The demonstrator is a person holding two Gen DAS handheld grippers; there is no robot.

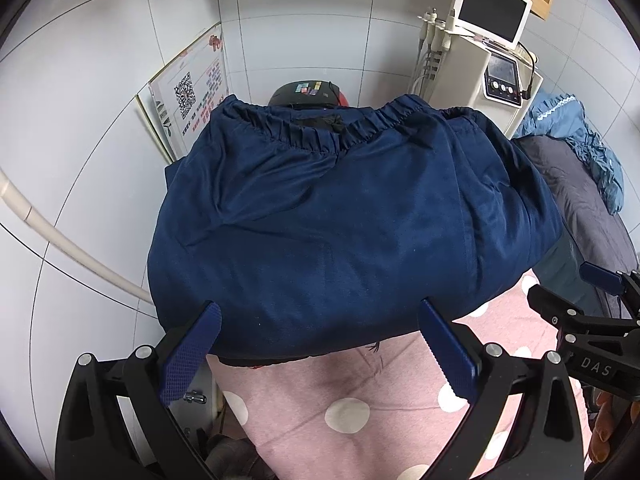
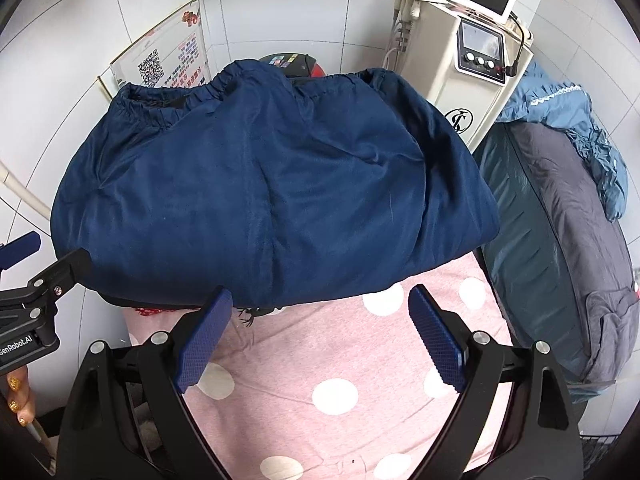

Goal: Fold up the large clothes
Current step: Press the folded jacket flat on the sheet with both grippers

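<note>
A navy blue garment (image 1: 352, 216) with an elastic waistband at its far edge lies folded in a thick bundle on a pink cloth with white dots (image 1: 344, 400). It also shows in the right wrist view (image 2: 272, 204). My left gripper (image 1: 320, 320) is open and empty, its fingertips at the bundle's near edge. My right gripper (image 2: 320, 300) is open and empty, just short of the near edge, over the pink cloth (image 2: 332, 380). Each gripper shows at the side of the other's view.
A beige machine with a screen (image 1: 480, 60) stands behind on the right. A framed sign with a QR code (image 1: 188, 96) leans on the tiled wall. Grey and light blue clothes (image 2: 568, 208) lie piled to the right. A black and red object (image 1: 308, 94) sits behind the garment.
</note>
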